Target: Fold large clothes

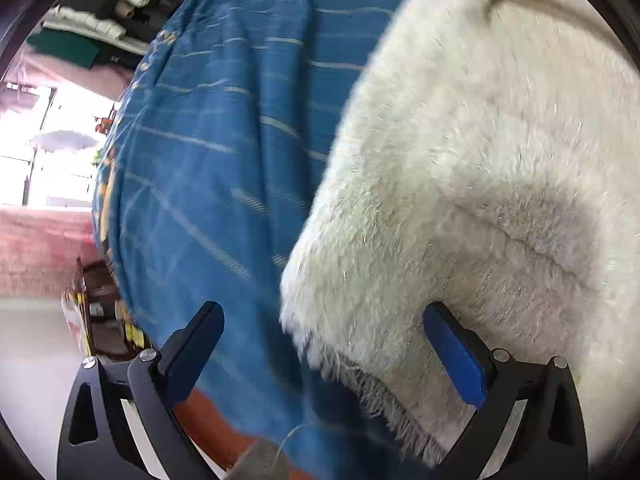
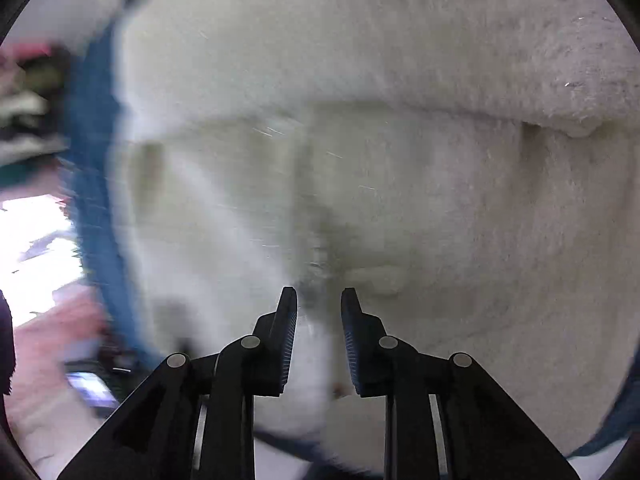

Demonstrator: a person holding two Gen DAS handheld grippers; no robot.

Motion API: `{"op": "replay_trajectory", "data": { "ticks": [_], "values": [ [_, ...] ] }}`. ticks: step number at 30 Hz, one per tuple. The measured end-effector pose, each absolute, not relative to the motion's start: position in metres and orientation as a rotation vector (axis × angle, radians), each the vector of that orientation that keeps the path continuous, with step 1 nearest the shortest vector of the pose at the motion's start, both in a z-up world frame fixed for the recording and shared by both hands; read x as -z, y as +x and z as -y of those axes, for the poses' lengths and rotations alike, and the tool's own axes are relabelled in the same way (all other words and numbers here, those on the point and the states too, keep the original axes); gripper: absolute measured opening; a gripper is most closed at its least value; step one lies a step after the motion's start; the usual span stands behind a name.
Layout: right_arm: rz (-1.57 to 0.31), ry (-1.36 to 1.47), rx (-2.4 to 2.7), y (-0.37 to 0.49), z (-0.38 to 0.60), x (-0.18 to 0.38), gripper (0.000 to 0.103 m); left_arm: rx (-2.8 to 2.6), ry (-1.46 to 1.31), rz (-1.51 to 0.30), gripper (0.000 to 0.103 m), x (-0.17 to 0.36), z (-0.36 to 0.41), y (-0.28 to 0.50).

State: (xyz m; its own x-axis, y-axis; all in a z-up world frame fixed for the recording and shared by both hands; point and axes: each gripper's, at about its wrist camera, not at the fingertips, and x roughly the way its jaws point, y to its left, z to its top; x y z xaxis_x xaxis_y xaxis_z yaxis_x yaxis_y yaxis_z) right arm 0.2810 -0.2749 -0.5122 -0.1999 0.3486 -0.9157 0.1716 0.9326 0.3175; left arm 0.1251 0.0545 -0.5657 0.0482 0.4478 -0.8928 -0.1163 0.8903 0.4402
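Left wrist view showed the left gripper with its blue-padded fingers spread wide and holding nothing. A fluffy white garment filled the right half of that picture, lying on a blue striped cloth that covered the surface beneath. The garment's fringed lower edge lay between the two fingers, and the right-hand finger sat over the pile; whether it touched could not be told. The garment's visible part ran lengthwise from lower centre toward the upper right, its left border slanting the same way. Yellow marks ran along the cloth's left edge, too blurred to read as writing. Stacked rolls of fabric stood in the background at upper left, and a bright window below them.

In the right wrist view, the right gripper was nearly pressed together, a narrow gap remaining between its fingers, with white pile bunched in that gap; a firm pinch could not be confirmed through the motion blur. The garment covered almost the whole frame, a thick rolled fold crossing it horizontally near the top. No label or brand was legible anywhere.
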Motion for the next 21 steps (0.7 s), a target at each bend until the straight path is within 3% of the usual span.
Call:
{"op": "replay_trajectory", "data": {
  "ticks": [1, 4, 7, 10, 16, 21],
  "values": [
    [-1.832, 0.3, -0.132, 0.28, 0.272, 0.527, 0.016, -0.44, 0.283, -1.438, 0.103, 0.568, -0.053, 0.124],
    [-1.876, 0.236, -0.105, 0.286, 0.275, 0.529, 0.014, -0.47, 0.265, -1.397, 0.103, 0.566, -0.054, 0.125],
    [-1.827, 0.253, -0.129, 0.29, 0.283, 0.495, 0.022, -0.461, 0.234, -1.443, 0.103, 0.565, -0.056, 0.132],
    [-1.779, 0.339, -0.124, 0.298, 0.325, 0.447, 0.038, -0.471, 0.222, -1.458, 0.103, 0.548, -0.058, 0.144],
    [-1.63, 0.426, -0.133, 0.379, 0.39, 0.389, 0.048, -0.525, 0.164, -1.306, 0.103, 0.487, -0.04, 0.218],
    [-1.552, 0.479, -0.298, 0.494, 0.364, 0.412, 0.048, -0.565, 0.226, -1.173, 0.103, 0.494, -0.011, 0.337]
  ]
}}
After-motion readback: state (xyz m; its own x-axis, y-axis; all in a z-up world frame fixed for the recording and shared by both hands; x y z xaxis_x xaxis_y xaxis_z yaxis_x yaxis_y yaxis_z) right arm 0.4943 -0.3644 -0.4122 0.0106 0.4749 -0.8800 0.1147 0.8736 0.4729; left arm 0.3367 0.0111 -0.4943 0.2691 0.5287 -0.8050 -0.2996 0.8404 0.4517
